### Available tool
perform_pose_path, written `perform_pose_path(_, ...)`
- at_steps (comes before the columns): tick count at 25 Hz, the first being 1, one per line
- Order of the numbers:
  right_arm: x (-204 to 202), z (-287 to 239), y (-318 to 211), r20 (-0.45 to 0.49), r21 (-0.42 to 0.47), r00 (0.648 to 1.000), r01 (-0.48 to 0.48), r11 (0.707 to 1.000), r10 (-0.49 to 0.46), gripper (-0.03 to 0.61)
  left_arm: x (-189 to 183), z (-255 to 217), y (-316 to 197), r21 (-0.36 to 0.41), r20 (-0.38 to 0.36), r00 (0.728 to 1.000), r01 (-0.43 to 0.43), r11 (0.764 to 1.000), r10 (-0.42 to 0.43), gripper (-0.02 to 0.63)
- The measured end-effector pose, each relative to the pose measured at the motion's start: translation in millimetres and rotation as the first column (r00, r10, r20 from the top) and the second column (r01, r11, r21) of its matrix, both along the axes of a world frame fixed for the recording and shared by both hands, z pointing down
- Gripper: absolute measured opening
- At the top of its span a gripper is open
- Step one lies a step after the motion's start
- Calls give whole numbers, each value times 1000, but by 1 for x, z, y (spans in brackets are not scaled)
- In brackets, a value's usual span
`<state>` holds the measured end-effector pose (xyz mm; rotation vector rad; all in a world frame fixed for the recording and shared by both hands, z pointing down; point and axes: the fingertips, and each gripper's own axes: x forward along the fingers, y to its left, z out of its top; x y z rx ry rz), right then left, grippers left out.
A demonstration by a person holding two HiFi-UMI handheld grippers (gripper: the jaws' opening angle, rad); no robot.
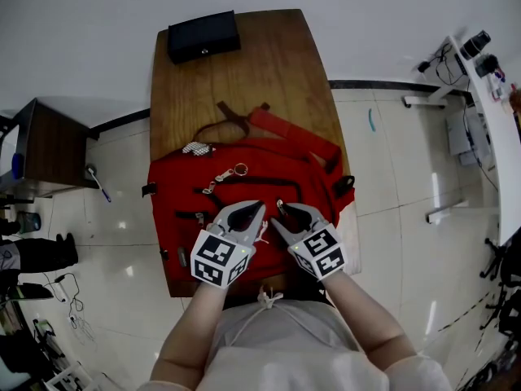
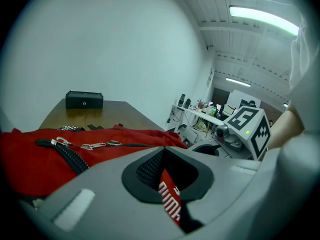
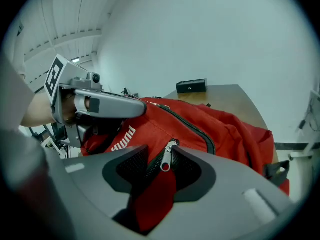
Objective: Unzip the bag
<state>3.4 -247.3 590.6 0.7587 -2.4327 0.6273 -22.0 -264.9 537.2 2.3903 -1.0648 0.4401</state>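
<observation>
The red bag looks soft and floppy. The left tool pinches its fabric, and the right tool gapes around the small zipper pull, likely the best hold.

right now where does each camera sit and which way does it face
Head view: on the head, steeply down onto the bag and table; forearms, left gripper and right gripper show.
Left gripper view: on that gripper, across the bag toward the black box; its fingers pinch red fabric.
Right gripper view: on that gripper, same direction; fingers apart around a zipper pull.
Shared: both gripper views show bag, box and the other gripper.
</observation>
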Motion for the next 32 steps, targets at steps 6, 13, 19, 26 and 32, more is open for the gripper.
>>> perform_pose_path(6, 2, -2, 5, 22, -46, 1000, -7, 999, 8, 101, 3, 3, 1, -9, 16, 1000, -15, 1000, 15, 6)
perform_pose_path(13, 15, -10, 1, 62, -107, 997, -48, 993, 55, 28, 18, 11, 10, -48, 20, 997, -71, 996, 72, 6)
perform_pose_path(19, 28, -16, -5, 33, -95, 999, -22, 995, 25, 8, 26, 16, 9, -64, 24, 996, -87, 994, 89, 6)
perform_pose_path(26, 30, -27, 3, -92, 52, 995, 53, 997, -48, 6, 33, 28, 10, -86, 105, 988, -106, 991, 115, 6)
perform_pose_path(32, 33, -41, 17, -126, 130, 989, 98, 987, -81, 8, 36, 40, 11, -106, 183, 974, -118, 987, 136, 6)
